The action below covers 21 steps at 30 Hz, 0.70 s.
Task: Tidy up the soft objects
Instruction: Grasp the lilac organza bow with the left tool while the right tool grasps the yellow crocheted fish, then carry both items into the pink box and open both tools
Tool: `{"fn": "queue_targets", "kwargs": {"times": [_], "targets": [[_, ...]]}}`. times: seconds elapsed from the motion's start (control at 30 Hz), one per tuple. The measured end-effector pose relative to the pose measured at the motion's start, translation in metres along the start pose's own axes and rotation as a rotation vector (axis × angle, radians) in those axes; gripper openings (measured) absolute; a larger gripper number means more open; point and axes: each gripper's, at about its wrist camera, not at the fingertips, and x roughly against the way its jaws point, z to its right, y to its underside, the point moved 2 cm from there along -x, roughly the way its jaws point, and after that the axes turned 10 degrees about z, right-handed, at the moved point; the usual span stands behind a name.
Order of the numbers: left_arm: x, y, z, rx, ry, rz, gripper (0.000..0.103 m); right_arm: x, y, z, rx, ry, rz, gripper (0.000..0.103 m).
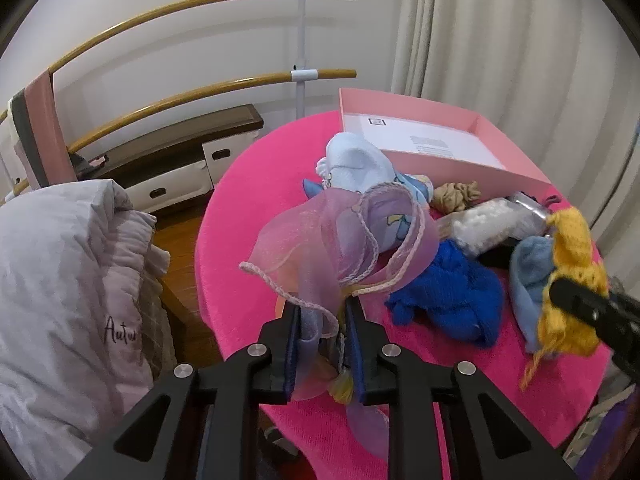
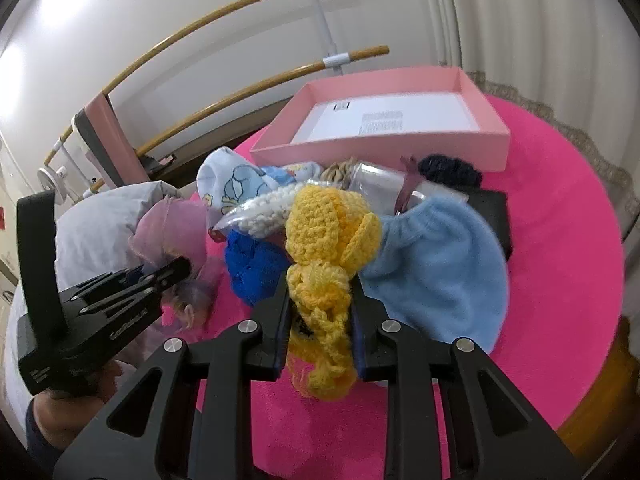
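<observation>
Covering the round table point(image 1: 248, 184) is a hot-pink cloth, and the soft objects sit heaped on its far half; grey bedding point(image 1: 68, 272) lies off the table's left edge and pale curtains point(image 1: 500, 40) hang behind. At the back of the table stands the pink box point(image 2: 380, 148), open, with only a white printed sheet visible on its floor, none of the soft things in it. In front of the box, largest down: light blue knit hat point(image 2: 436, 272) resting on the cloth right of centre, touching the yellow piece; white cartoon-print fabric point(image 2: 228, 184) at the left of the heap; royal blue knit point(image 1: 448, 288) flat on the cloth between the two grippers; clear bag of white pellets point(image 2: 264, 208) lying across the middle; a small tan bundle point(image 1: 458, 196) against the box wall; a dark navy knit item point(image 2: 448, 170) near the box's right corner. Left gripper point(image 1: 322, 312): jaws clenched on the sheer pink-lilac scarf point(image 1: 320, 240), which billows above the fingers and hangs out below them. Right gripper point(image 2: 320, 300): jaws grasping the yellow crochet piece point(image 2: 328, 220), pads pressed into the yarn, its top bunched above the fingertips and a tail hanging below
</observation>
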Motion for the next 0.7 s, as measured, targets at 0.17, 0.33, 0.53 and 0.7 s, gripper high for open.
{"fn": "queue_targets", "kwargs": {"times": [0.17,0.33,0.53,0.7], "targets": [[0.031,-0.010,0.000,-0.008,0.010,0.038,0.018,0.011,-0.009,-0.002,0.021,0.006,0.024,0.023],[0.058,-0.028,0.002,-0.020,0.030,0.086,0.018,0.021,-0.023,-0.004,0.046,0.003,0.051,0.023],[0.082,-0.070,0.011,-0.034,0.054,0.163,0.018,0.028,-0.063,0.001,0.076,0.000,0.098,0.023],[0.080,-0.118,0.029,-0.045,0.068,0.215,0.018,0.022,-0.112,0.015,0.096,0.008,0.134,0.023]]}}
